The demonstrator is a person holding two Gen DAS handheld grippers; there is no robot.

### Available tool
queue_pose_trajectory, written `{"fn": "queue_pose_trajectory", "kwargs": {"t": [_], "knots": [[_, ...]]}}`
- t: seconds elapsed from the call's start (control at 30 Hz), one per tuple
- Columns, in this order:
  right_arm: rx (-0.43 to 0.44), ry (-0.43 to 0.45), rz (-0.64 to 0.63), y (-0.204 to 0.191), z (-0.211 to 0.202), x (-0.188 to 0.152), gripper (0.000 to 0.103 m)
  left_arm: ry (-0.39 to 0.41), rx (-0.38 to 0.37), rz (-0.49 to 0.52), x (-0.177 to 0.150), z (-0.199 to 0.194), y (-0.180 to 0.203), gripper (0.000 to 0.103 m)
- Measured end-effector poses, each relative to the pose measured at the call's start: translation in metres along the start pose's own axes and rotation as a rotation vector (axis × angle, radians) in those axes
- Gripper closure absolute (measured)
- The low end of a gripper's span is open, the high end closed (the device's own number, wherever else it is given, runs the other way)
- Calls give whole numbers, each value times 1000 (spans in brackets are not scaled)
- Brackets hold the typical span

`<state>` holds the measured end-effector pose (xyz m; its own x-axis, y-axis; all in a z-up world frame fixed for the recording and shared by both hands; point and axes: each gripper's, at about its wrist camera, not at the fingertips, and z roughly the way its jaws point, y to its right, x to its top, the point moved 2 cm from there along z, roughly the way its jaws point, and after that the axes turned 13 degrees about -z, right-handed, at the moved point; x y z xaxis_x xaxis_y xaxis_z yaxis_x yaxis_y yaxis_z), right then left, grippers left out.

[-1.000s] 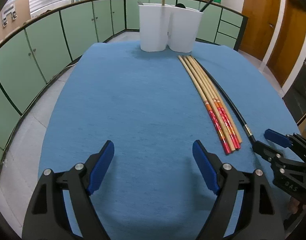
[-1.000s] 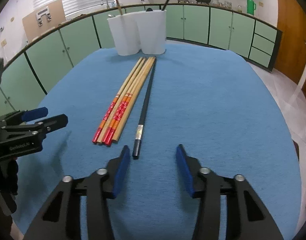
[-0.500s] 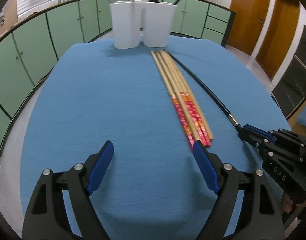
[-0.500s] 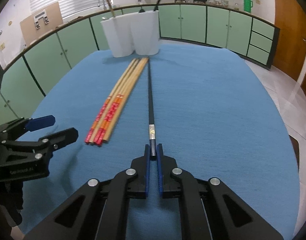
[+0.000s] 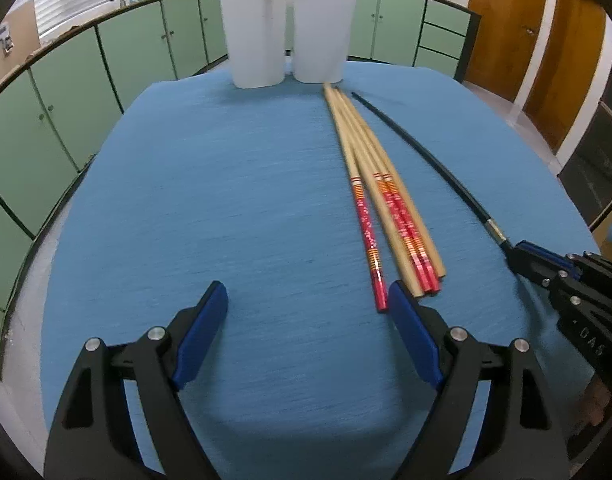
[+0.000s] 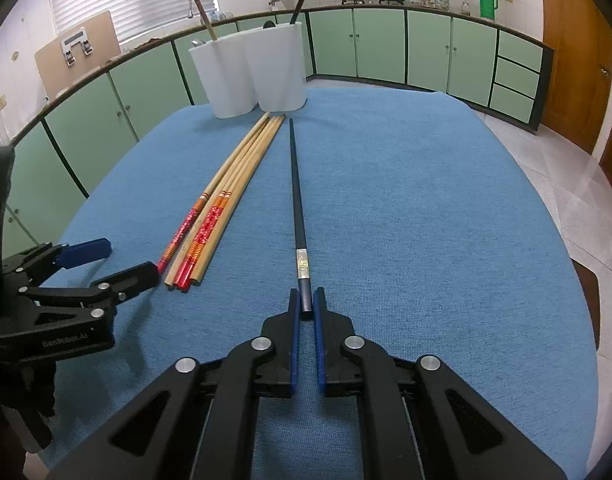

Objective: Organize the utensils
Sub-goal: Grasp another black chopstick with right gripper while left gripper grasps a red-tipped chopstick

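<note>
Several wooden chopsticks with red ends (image 5: 377, 196) (image 6: 226, 196) lie side by side on the blue table cloth (image 5: 226, 200). A black chopstick (image 6: 296, 196) (image 5: 433, 168) lies to their right. My right gripper (image 6: 306, 304) is shut on the near end of the black chopstick, which still rests on the cloth. My left gripper (image 5: 307, 320) is open and empty, its right finger just short of the red chopstick ends. Two white holders (image 5: 286, 40) (image 6: 254, 72) stand at the far edge, each with a utensil in it.
Green cabinets (image 5: 66, 92) run around the room beyond the table. Wooden doors (image 5: 545, 40) are at the right. The left gripper shows at the left in the right wrist view (image 6: 86, 268).
My right gripper moved forward and shut on the black chopstick's near end. My left gripper shifted right toward the wooden chopsticks, still open.
</note>
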<state>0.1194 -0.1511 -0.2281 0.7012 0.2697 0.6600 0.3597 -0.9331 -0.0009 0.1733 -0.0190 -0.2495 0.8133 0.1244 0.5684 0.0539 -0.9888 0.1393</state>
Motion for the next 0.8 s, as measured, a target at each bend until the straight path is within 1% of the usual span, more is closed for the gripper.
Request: {"fn": "queue_pose_trajectory", "kwargs": {"t": [0.17, 0.27, 0.37, 0.43, 0.47, 0.5, 0.53, 0.57, 0.6, 0.63, 0.8], "knots": [[3, 0, -1, 0, 0, 0, 96, 1, 4, -9, -2, -5, -4, 23], [3, 0, -1, 0, 1, 1, 96, 3, 8, 0, -5, -4, 2, 30], [19, 4, 10, 2, 1, 0, 95, 19, -12, 9, -6, -6, 9, 48], [33, 6, 19, 5, 2, 1, 96, 25, -27, 15, -7, -6, 12, 64], [37, 8, 21, 5, 3, 1, 96, 29, -31, 19, -7, -6, 14, 66], [39, 9, 22, 5, 3, 1, 96, 32, -33, 21, -8, -6, 15, 72], [39, 10, 22, 5, 3, 0, 96, 36, -34, 22, -8, -6, 16, 80], [39, 10, 22, 6, 3, 0, 96, 38, -36, 25, -9, -6, 17, 84], [40, 11, 21, 6, 3, 0, 96, 39, -40, 30, -10, -6, 19, 95], [40, 11, 22, 6, 3, 0, 96, 37, -50, 31, -10, -6, 20, 97], [36, 9, 17, 5, 2, 1, 96, 36, -55, 21, -8, -7, 18, 98]]}}
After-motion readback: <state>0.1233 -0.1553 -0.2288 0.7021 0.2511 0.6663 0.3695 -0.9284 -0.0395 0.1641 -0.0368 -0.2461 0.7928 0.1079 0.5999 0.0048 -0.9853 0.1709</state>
